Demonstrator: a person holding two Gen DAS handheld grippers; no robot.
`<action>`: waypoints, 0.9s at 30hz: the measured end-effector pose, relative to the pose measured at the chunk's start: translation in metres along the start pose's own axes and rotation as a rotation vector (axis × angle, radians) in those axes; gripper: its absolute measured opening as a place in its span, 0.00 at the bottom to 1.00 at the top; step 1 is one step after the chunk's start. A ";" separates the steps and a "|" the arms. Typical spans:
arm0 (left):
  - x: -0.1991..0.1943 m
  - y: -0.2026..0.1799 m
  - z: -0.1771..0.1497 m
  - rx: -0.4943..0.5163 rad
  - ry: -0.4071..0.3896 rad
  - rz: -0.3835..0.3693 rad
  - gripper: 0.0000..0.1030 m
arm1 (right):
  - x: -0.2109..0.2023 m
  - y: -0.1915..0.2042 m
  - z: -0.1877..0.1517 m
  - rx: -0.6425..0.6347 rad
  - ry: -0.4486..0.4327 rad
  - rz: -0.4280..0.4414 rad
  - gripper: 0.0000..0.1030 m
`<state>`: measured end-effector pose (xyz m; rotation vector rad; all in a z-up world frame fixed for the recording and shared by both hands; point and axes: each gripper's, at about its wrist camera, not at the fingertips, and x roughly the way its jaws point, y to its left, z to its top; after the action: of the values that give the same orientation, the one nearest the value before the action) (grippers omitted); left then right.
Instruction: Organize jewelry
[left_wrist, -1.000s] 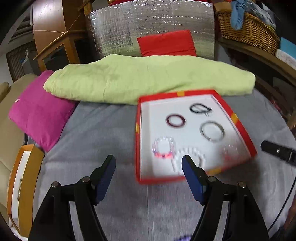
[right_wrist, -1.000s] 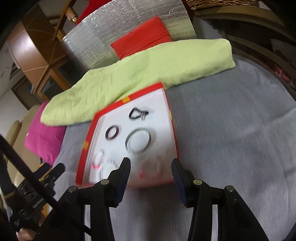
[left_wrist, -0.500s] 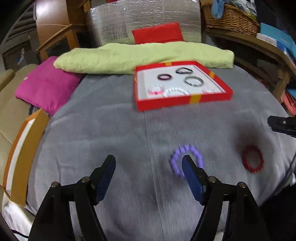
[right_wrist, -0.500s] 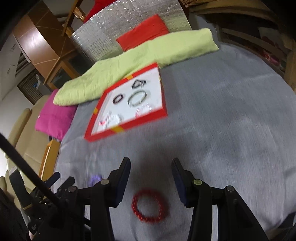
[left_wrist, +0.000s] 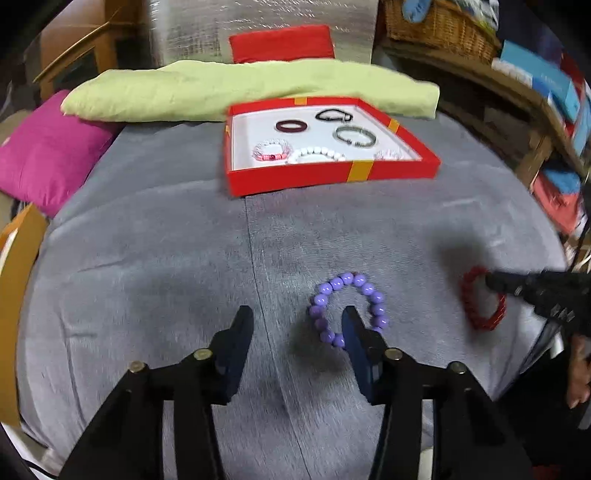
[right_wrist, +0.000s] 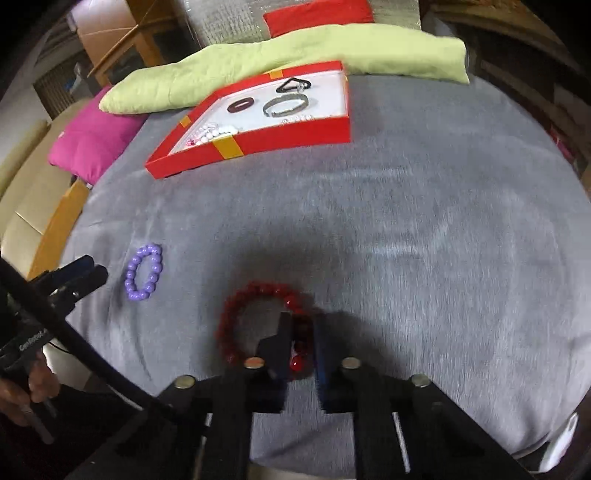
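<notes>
On the grey blanket (left_wrist: 155, 266), the right gripper (right_wrist: 301, 338) pinches one side of the red bracelet (right_wrist: 255, 295), its beads caught between the narrowed fingers. Left of it, the left gripper (left_wrist: 297, 325) is spread wide and holds nothing; its right finger overlaps the purple bracelet (left_wrist: 347, 308) (contact cannot be told), which lies flat. Farther back, the red tray (left_wrist: 332, 175) holds six bracelets, just before a green cushion (left_wrist: 221, 88).
</notes>
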<state>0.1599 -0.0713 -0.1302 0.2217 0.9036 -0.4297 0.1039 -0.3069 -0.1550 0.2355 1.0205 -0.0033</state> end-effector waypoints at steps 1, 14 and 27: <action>0.002 -0.001 0.002 0.005 0.006 -0.009 0.36 | 0.000 0.001 0.005 0.002 -0.012 -0.001 0.10; 0.033 0.002 0.039 0.002 0.015 -0.019 0.09 | 0.020 -0.012 0.076 0.103 -0.090 0.043 0.10; 0.050 -0.010 0.045 0.058 0.032 0.089 0.13 | 0.027 -0.006 0.072 0.127 -0.041 0.027 0.52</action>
<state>0.2143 -0.1096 -0.1431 0.3210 0.9099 -0.3710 0.1782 -0.3242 -0.1430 0.3636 0.9770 -0.0488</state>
